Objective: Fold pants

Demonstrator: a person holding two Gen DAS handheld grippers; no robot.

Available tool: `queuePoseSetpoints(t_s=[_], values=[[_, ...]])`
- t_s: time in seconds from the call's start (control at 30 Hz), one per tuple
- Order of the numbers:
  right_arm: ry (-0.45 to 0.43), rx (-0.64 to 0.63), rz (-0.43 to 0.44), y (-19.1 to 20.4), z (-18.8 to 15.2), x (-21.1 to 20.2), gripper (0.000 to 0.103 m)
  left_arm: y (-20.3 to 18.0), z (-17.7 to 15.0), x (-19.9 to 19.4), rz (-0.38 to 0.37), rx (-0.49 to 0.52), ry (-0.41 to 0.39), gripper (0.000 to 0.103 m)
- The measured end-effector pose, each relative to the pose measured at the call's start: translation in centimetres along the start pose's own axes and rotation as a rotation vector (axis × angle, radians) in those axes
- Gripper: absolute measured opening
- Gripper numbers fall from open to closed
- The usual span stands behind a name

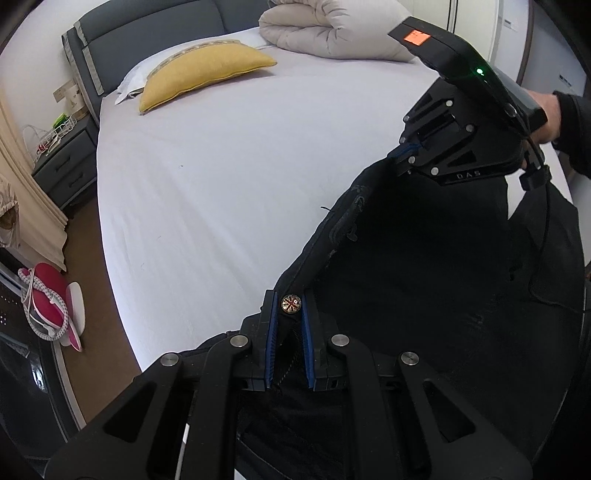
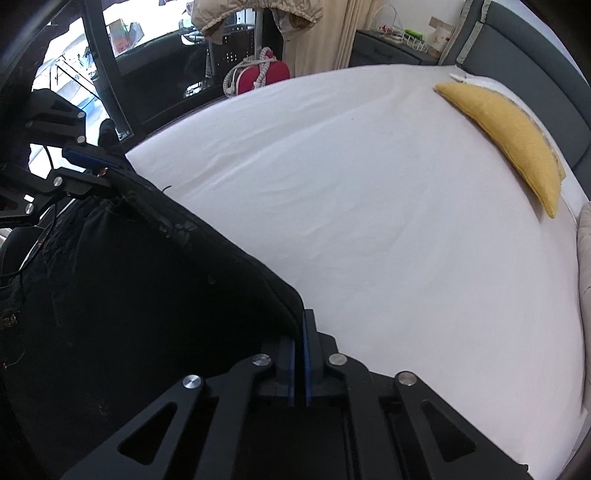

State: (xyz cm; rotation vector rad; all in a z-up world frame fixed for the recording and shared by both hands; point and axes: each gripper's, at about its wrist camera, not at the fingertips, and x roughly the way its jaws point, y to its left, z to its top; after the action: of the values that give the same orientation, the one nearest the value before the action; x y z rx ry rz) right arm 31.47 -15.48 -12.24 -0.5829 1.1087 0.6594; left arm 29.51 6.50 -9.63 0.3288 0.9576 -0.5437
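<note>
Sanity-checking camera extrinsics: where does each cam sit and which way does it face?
Left wrist: on left gripper, facing bed headboard; shows right gripper, person's hand.
Right wrist: on right gripper, facing across the bed; shows left gripper.
Shared: black pants, yellow fabric pillow, white bed sheet.

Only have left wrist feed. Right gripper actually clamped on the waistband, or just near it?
Observer: Clamped. In its own view the right gripper has its blue pads shut on the edge of the black pants.
Operator: Anything behind the left gripper?
Observer: A window and a hanging beige garment.
Operator: Bed clear ahead of right?
Observer: Bare white sheet up to the yellow pillow.
</note>
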Motion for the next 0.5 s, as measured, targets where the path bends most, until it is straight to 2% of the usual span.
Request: queuePoseSetpoints(t_s=[0.13,0.27,0.4,0.5], values=[[-0.038,0.000,0.009,1.7,0.1,-0.9,0.004,-0.7,-0.6,-1.4,-0.013,0.001,-0.009,0.011],[-0.049,-0.058,0.040,4.9,-0.3,-1.3,0.004,-2.4,-1.9,-3.4,-0.010,0.018,-0.017,0.011],[-0.065,-0.096,0.063,7.8,-2.2,-2.8,0.004,-4.2,-4.2,-5.6,0.002,0.033,-0.018,0.011],[-0.065,-0.152,0.026,10.1,-4.3,-4.2,0.004,-6.2,-6.5,-7.1,0.019,0.060,-0.008,0.011]])
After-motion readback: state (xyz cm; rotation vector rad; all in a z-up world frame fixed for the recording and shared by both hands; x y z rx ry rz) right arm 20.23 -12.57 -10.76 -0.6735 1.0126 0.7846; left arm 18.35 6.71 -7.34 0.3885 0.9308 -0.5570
